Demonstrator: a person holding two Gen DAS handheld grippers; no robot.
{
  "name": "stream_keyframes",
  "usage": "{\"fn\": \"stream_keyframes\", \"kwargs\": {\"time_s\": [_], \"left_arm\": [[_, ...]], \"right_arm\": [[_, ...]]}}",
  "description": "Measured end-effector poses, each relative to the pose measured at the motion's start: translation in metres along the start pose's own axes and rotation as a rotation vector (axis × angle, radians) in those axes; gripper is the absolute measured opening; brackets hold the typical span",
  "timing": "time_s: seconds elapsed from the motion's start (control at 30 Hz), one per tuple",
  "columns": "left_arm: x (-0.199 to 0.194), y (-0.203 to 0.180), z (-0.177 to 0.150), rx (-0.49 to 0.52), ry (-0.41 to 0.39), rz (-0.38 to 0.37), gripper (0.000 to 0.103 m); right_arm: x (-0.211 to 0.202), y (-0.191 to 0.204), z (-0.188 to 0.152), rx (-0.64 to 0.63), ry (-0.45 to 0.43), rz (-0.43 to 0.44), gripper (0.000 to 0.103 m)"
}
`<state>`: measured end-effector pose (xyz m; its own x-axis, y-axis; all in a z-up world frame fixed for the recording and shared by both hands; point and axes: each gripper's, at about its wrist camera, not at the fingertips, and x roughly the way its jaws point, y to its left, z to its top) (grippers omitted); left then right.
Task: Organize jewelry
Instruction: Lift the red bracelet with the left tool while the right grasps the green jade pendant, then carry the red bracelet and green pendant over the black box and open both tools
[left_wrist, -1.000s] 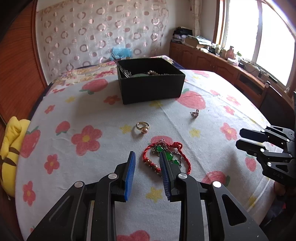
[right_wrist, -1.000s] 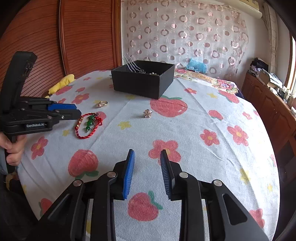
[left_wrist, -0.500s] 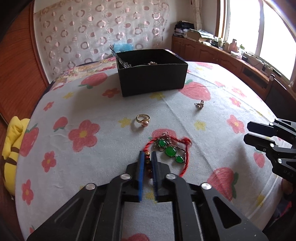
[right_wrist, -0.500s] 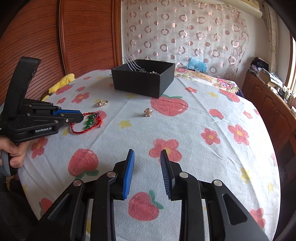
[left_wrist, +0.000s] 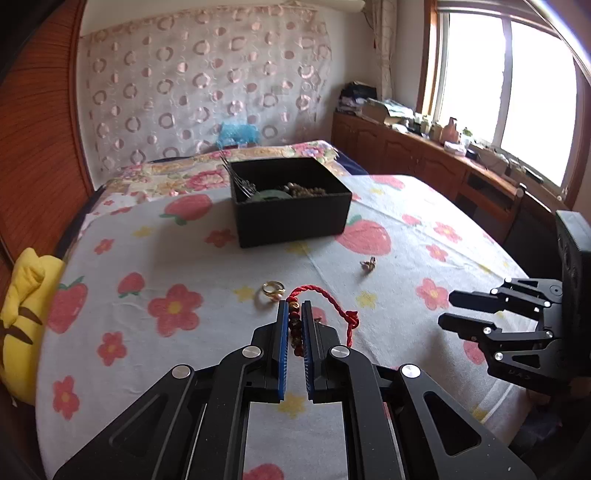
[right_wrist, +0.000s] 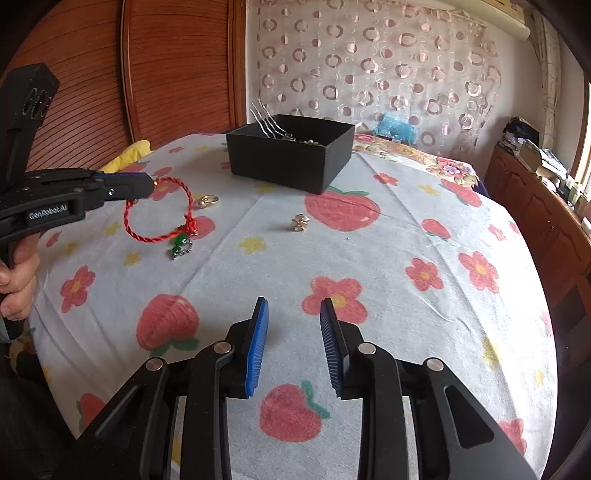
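So the left gripper has its blue pads pinched tight on the beaded part of the red cord bracelet, and from the right-side camera you can see the whole loop dangling off the tips, clear of the cloth, with the green charms hanging at the bottom. Whether those charms are brushing the tablecloth or just above it, I honestly can't tell from this angle. The person's hand is wrapped around the left gripper's handle at the edge of the frame.

The right gripper is low over the near side of the table with its fingers spread wide, holding nothing, with only strawberry-print cloth between them.

Other stuff on the table: a gold ring lying just beside the hanging bracelet, and a small flower-shaped earring or charm a bit further toward the middle, well apart from both grippers. The black box sits toward the far side, open on top, with some beads, something green and a metal hair fork sticking up out of one corner.

There's also a yellow plush thing squashed against the table edge on the left gripper's side.
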<state>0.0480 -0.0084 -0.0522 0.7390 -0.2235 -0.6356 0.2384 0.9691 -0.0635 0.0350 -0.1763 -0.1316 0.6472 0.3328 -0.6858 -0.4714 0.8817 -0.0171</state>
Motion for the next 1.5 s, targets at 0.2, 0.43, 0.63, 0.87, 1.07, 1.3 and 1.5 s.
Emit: {"fn": "stream_keyframes", "kwargs": {"time_s": [0.2,0.43,0.63,0.87,1.07,1.3,1.5], "left_arm": [[-0.019,0.018,-0.004,-0.035,-0.034,0.024,0.006],[-0.032,0.039,-0.008,-0.066,-0.065,0.058,0.006],[-0.037,0.050,-0.011,-0.089,-0.076,0.067,0.006],[-0.035,0.052,-0.016,-0.097,-0.071,0.069,0.006],[-0.034,0.052,-0.016,-0.095,-0.071,0.069,0.006],[-0.034,0.051,-0.016,-0.096,-0.071,0.070,0.006],[-0.034,0.051,-0.016,-0.095,-0.070,0.072,0.006]], "right_arm": [[0.005,0.012,0.015,-0.021,0.000,0.046,0.031],[0.016,0.039,0.042,-0.066,0.002,0.132,0.031],[0.038,0.066,0.056,-0.118,0.052,0.201,0.031],[0.054,0.080,0.063,-0.157,0.103,0.215,0.024],[0.065,0.086,0.063,-0.209,0.121,0.171,0.022],[0.065,0.087,0.061,-0.222,0.117,0.175,0.013],[0.057,0.075,0.065,-0.197,0.095,0.175,0.013]]}}
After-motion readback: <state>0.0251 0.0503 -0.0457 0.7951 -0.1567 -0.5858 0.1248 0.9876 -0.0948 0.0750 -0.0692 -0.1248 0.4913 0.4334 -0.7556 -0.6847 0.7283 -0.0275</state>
